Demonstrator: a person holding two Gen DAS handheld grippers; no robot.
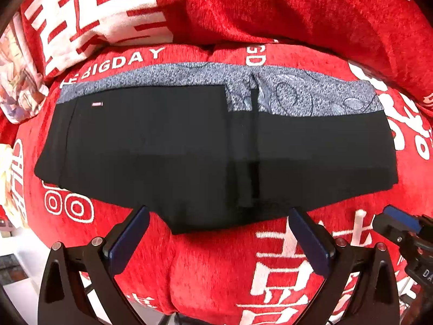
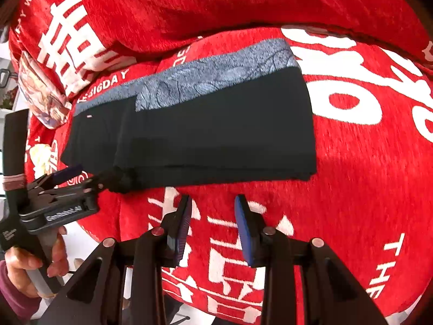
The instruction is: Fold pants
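Black pants (image 1: 176, 146) with a grey patterned waistband (image 1: 311, 97) lie folded flat on a red cushion; they also show in the right wrist view (image 2: 216, 135). My left gripper (image 1: 219, 216) is open, its fingertips at the pants' near edge, holding nothing. It shows in the right wrist view (image 2: 89, 174) at the pants' near left corner. My right gripper (image 2: 213, 208) is open and empty, just short of the near edge of the pants. Its blue fingertip (image 1: 400, 218) shows at the right in the left wrist view.
The red cushion (image 1: 222, 270) with white lettering bears the pants. A red backrest cushion (image 1: 270, 5) rises behind. A patterned pillow (image 1: 19, 81) lies at the far left. A hand (image 2: 24, 265) holds the left gripper's handle.
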